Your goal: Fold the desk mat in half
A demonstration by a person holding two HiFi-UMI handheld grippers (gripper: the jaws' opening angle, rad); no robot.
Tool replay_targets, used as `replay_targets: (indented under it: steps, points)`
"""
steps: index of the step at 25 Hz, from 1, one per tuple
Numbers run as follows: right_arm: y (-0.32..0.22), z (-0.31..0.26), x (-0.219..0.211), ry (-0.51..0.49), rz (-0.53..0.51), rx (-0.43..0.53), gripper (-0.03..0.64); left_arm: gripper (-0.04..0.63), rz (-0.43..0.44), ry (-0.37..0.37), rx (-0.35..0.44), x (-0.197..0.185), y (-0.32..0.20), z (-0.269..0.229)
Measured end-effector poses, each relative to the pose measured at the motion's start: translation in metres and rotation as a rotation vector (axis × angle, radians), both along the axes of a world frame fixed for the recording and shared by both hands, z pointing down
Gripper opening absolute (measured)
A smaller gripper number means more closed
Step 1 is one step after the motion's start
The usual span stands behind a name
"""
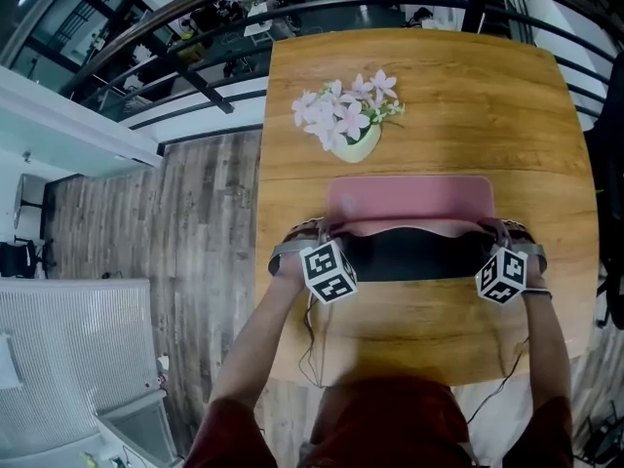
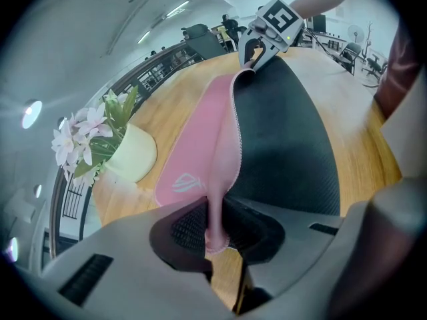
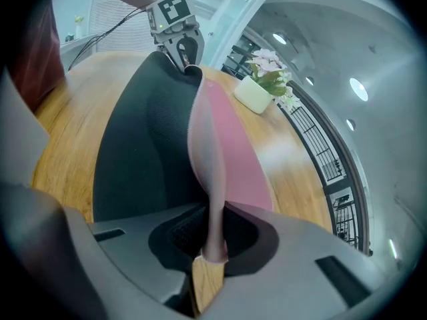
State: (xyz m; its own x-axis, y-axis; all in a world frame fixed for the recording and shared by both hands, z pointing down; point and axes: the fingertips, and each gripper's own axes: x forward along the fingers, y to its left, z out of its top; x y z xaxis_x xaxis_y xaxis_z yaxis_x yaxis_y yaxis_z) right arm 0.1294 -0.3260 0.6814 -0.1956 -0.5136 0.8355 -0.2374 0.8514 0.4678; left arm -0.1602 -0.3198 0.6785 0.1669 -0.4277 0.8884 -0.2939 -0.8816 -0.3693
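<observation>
The pink desk mat lies mid-counter, its near edge raised off the wood so the black underside faces up. The left tongs are clamped on the mat's lifted corner at 7 o'clock, and the right tongs on the corner at 5 o'clock. A pale vase of pink flowers stands near the mat's far edge, at 11 o'clock

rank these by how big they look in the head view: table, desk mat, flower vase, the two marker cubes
1. table
2. desk mat, near edge lifted
3. flower vase, blossoms included
4. left marker cube and right marker cube: they look alike, so tied; both sit nearer the camera, which inflates them
</observation>
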Motion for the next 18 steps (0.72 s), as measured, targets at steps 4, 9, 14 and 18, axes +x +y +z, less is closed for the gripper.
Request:
replay_targets:
  steps: [4,9,14,18]
  points:
    - [-0.015,0.001,0.000,0.002,0.015,0.009,0.049,0.083,0.005,-0.006,0.008,0.000,-0.016,0.001]
    - [-0.030,0.000,0.000,0.005,0.030,0.018,0.051,0.083,0.009,-0.012,0.017,0.000,-0.032,0.000]
    - [-0.044,-0.003,0.001,0.015,0.044,0.023,0.049,0.084,0.008,-0.016,0.039,0.000,-0.046,-0.002]
    - [-0.054,0.001,-0.001,0.020,0.046,0.009,0.051,0.089,0.001,-0.026,0.037,-0.002,-0.059,-0.001]
